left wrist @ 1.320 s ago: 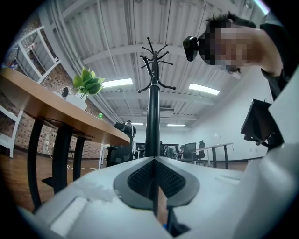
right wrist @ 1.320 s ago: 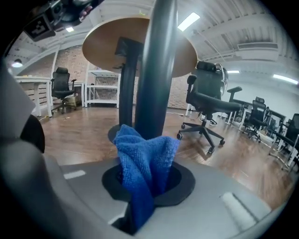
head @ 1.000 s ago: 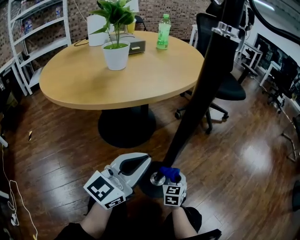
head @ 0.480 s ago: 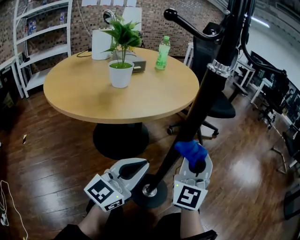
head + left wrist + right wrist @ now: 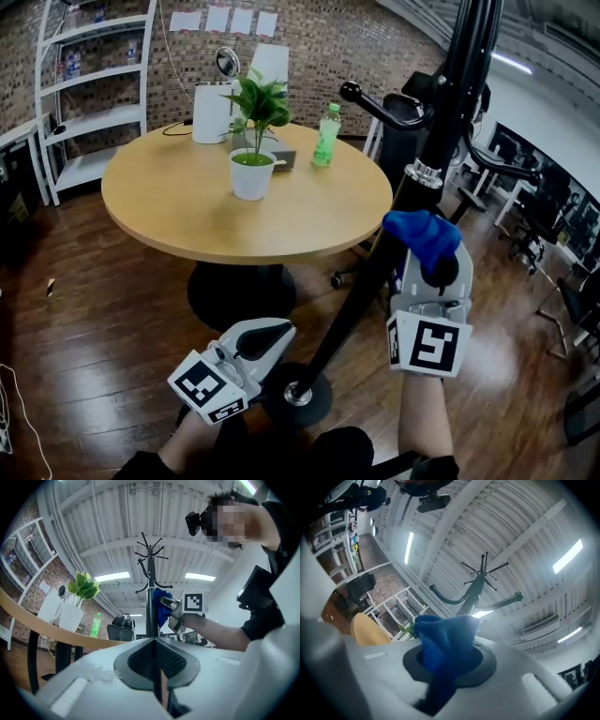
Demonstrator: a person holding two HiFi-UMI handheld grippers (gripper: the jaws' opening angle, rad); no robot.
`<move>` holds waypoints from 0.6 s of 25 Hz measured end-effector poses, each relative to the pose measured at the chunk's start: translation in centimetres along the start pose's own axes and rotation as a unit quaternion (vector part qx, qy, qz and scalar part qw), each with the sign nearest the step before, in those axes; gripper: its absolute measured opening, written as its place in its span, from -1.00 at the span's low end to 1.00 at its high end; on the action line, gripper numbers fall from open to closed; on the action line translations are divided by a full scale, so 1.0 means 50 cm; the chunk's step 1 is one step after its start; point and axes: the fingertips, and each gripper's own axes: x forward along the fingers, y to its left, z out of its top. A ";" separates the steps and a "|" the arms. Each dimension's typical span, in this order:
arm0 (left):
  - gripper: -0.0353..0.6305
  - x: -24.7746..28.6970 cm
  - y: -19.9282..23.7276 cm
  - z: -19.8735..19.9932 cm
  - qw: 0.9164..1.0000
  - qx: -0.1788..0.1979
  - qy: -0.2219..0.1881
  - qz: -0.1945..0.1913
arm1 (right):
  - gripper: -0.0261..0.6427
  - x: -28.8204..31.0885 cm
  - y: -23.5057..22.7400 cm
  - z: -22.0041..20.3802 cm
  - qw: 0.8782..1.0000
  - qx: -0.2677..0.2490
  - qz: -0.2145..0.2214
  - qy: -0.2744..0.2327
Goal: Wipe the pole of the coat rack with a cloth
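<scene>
The head view is looking steeply down from above, taking in the round light wooden table (image 5: 169,202) and the black metal coat-rack pole (image 5: 362,281) close below. The left gripper (image 5: 272,335) view is sitting low, facing up along the pole toward the ceiling. The right gripper (image 5: 439,272) view is also tilting upward, close behind its blue knitted cloth (image 5: 417,232). All 3 views are sharing the pole and table.

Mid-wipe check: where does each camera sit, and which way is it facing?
Head view: on the person's head, looking down at pole and table; left gripper, right gripper and forearms show.
Left gripper view: low near the rack's base, facing up the pole; the right arm shows.
Right gripper view: higher, facing up past the blue cloth held in its jaws.
Shared: both gripper views see the top hooks.
</scene>
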 end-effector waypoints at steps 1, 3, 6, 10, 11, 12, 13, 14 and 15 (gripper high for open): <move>-0.88 -0.003 0.000 0.009 1.000 0.003 -0.004 0.003 | -0.79 0.007 -0.008 0.007 1.000 0.002 0.003 -0.005; -0.88 -0.007 -0.003 0.019 1.000 0.008 -0.008 0.005 | -0.79 0.010 -0.017 0.011 1.000 0.013 0.006 -0.010; -0.88 -0.005 -0.011 0.021 1.000 0.013 -0.006 0.005 | -0.79 0.000 -0.028 -0.011 0.998 0.064 -0.004 -0.006; -0.88 0.000 -0.018 0.004 1.000 0.017 0.006 0.003 | -0.80 -0.035 -0.022 -0.130 0.991 0.119 -0.022 0.057; -0.88 0.001 -0.017 -0.005 1.000 0.016 0.011 0.003 | -0.80 -0.050 -0.007 -0.180 0.986 0.141 -0.018 0.083; -0.88 0.002 -0.016 -0.016 1.000 0.015 0.016 0.005 | -0.80 -0.068 0.016 -0.236 0.980 0.165 -0.009 0.113; -0.88 0.004 -0.014 -0.027 1.000 0.013 0.022 0.006 | -0.80 -0.091 0.044 -0.295 0.971 0.189 0.000 0.145; -0.88 0.005 -0.013 -0.039 1.000 0.011 0.027 0.007 | -0.80 -0.118 0.076 -0.353 0.961 0.212 0.008 0.175; -0.88 0.006 -0.013 -0.051 0.999 0.008 0.033 0.008 | -0.80 -0.149 0.106 -0.410 0.950 0.236 0.013 0.203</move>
